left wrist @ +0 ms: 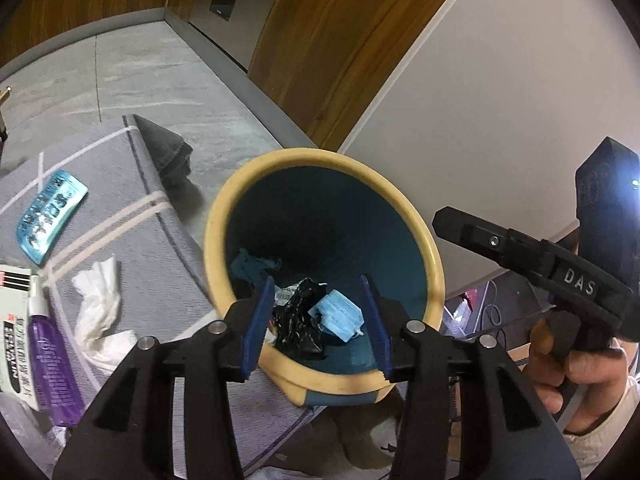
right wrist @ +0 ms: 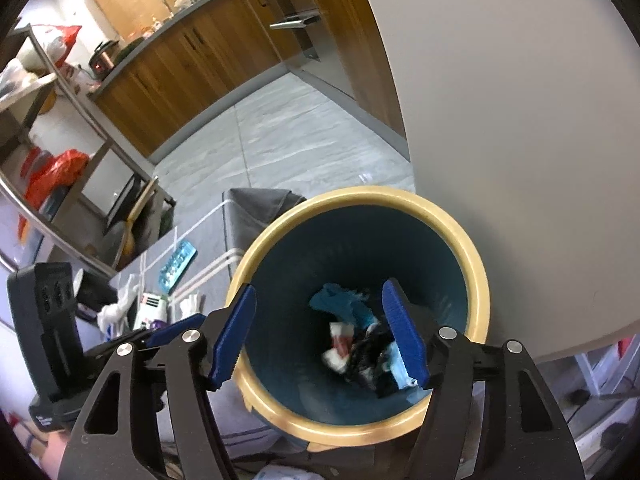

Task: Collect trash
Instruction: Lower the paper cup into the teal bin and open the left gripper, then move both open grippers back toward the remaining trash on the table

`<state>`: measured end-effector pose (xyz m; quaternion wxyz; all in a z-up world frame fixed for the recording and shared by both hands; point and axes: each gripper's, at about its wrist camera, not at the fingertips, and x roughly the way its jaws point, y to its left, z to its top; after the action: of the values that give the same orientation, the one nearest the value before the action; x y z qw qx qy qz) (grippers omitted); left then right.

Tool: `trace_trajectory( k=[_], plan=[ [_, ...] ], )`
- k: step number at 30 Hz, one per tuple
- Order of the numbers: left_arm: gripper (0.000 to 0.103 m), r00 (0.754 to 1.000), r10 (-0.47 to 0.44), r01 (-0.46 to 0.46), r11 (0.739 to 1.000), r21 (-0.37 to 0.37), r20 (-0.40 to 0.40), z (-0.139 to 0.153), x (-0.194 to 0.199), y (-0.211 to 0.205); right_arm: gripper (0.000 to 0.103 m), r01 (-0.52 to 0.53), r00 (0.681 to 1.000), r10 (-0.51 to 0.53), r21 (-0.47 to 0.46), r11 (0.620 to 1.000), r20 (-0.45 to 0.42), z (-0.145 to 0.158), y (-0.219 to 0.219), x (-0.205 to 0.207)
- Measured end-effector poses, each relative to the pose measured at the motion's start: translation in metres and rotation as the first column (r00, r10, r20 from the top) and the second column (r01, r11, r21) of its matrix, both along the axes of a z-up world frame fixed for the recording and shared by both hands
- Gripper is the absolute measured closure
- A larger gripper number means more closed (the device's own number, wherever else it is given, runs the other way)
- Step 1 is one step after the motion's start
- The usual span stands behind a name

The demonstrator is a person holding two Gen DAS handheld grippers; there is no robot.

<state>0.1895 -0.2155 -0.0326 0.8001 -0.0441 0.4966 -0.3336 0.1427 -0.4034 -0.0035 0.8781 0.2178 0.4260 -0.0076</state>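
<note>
A blue trash bin with a cream rim [left wrist: 216, 224] [right wrist: 478, 268] stands beside a grey striped cloth surface. Inside lie black plastic [left wrist: 300, 316], a blue mask [left wrist: 338, 316] [right wrist: 400, 364], a teal scrap [right wrist: 340, 300] and a white-red wrapper [right wrist: 338, 346]. My left gripper [left wrist: 318, 328] is open and empty over the bin's near rim. My right gripper [right wrist: 320, 336] is open and empty above the bin mouth; its body shows in the left wrist view [left wrist: 560, 276]. On the cloth lie a blue blister pack [left wrist: 50, 216] [right wrist: 176, 266], crumpled white tissue [left wrist: 100, 300], a purple bottle [left wrist: 52, 352] and a white box [left wrist: 14, 312].
A round white table [left wrist: 500, 120] [right wrist: 520, 160] overhangs the bin on the right. A dark grey folded cloth [left wrist: 164, 148] lies at the cloth's far corner. Grey tiled floor [right wrist: 288, 136], wooden cabinets [right wrist: 180, 64] and a metal shelf rack [right wrist: 60, 184] stand beyond.
</note>
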Motion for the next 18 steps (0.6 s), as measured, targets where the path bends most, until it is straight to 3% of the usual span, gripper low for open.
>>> trace_trajectory(
  k=[4,9,16,18],
  plan=[
    [0.048,0.999,0.036,-0.037,0.999,0.030,0.038,0.009,-0.002,0.019,0.036,-0.021,0.999,0.021,-0.002,1.000,0.024,0.004,0.007,0.001],
    [0.020,0.988,0.101,-0.111,0.991,0.074,0.119,0.028,-0.004,0.051,0.032,-0.062,0.998,0.063,-0.009,0.998,0.029,0.005,0.021,0.006],
    [0.010,0.966,0.211,-0.227,0.968,0.104,0.149,0.041,-0.003,0.097,0.021,-0.127,0.992,0.128,-0.037,0.991,0.017,0.008,0.052,0.017],
    [0.007,0.960,0.231,-0.251,0.961,0.117,0.161,0.044,-0.006,0.109,0.013,-0.133,0.991,0.133,-0.051,0.990,0.010,0.009,0.060,0.018]
  ],
)
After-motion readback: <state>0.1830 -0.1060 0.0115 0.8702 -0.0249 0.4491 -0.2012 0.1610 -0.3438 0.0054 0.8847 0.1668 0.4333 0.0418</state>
